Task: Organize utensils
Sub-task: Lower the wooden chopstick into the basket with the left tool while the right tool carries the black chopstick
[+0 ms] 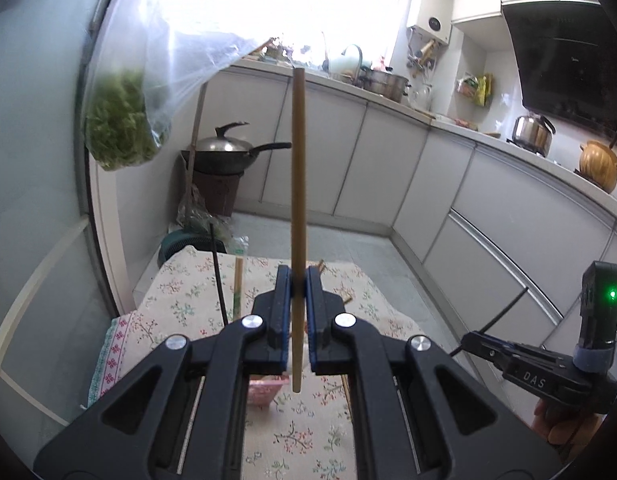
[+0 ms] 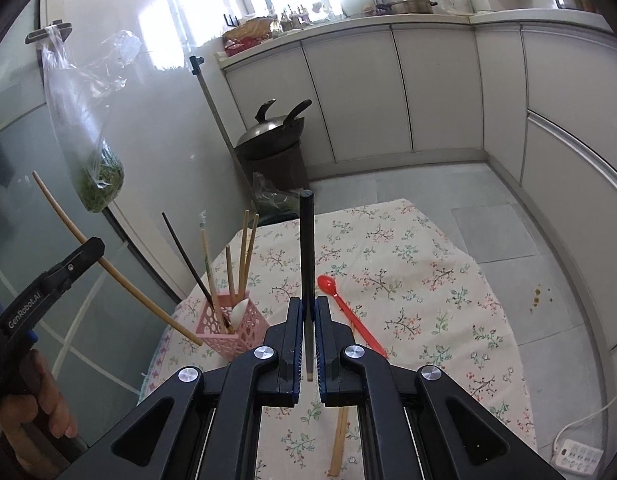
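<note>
The left tool [image 1: 297, 280] is clamped on a pale bamboo chopstick [image 1: 298, 184], which stands nearly upright between its closed fingers, above the floral tabletop [image 1: 308, 432]. The right tool [image 2: 308, 308] pinches a dark chopstick [image 2: 307, 248] the same way, its tip poking up past the fingers. Taking the pink holder [image 2: 231, 330] as the landmark: it sits near the tabletop's left edge, holding several bamboo chopsticks, a black one and a white spoon [image 2: 239, 312]. To its right, past the right tool, lies a red spoon [image 2: 344, 306]. Nearer the camera than the holder, another bamboo chopstick [image 2: 337, 444] lies flat on the cloth.
</note>
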`<control>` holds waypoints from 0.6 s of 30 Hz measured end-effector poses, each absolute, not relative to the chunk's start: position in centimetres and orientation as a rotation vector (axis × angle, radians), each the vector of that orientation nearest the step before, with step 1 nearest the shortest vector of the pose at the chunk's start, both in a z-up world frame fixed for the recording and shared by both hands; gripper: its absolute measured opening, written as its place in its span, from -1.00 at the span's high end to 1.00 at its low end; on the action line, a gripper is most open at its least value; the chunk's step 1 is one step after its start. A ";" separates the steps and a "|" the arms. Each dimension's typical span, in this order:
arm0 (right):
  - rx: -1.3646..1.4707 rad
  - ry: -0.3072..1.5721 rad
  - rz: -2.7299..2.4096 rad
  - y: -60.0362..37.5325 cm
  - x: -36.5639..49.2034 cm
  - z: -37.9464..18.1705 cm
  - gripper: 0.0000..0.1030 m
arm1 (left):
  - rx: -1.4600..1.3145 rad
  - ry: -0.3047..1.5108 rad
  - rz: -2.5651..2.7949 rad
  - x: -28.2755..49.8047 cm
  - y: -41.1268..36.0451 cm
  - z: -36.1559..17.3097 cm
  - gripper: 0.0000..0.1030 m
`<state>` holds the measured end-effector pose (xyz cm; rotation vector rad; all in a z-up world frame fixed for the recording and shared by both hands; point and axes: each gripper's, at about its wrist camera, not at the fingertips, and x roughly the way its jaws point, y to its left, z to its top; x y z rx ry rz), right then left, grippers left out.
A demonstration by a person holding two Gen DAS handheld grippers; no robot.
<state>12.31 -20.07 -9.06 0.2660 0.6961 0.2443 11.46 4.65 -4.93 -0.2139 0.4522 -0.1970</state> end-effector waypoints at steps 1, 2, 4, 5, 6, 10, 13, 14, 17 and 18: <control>0.268 0.692 0.247 -20.1 12.4 -9.0 0.90 | -0.214 0.445 -0.190 11.7 4.7 -5.0 0.85; 0.270 0.687 0.251 -20.2 12.6 -8.9 0.90 | -0.213 0.441 -0.184 11.8 4.7 -5.1 0.85; 0.272 0.680 0.255 -20.3 12.8 -8.8 0.89 | -0.210 0.428 -0.161 12.4 4.7 -5.3 0.85; 0.272 0.678 0.257 -20.4 13.0 -8.8 0.90 | -0.210 0.423 -0.152 12.7 4.8 -5.4 0.85; 0.273 0.679 0.259 -20.4 13.2 -8.9 0.89 | -0.209 0.422 -0.139 13.1 4.8 -5.6 0.85; 0.273 0.684 0.269 -20.3 13.8 -9.1 0.89 | -0.201 0.427 -0.093 14.1 4.8 -6.0 0.85; 0.266 0.684 0.279 -20.1 14.1 -9.1 0.90 | -0.192 0.445 -0.075 14.9 4.7 -6.6 0.85; 0.264 0.683 0.282 -20.1 14.2 -9.1 0.89 | -0.181 0.453 -0.068 15.2 4.5 -7.0 0.85; 0.262 0.683 0.291 -20.1 14.3 -9.2 0.89 | -0.155 0.492 -0.058 16.4 4.1 -8.3 0.85; 0.262 0.684 0.291 -20.1 14.3 -9.3 0.89 | -0.146 0.509 -0.047 16.8 3.9 -8.9 0.85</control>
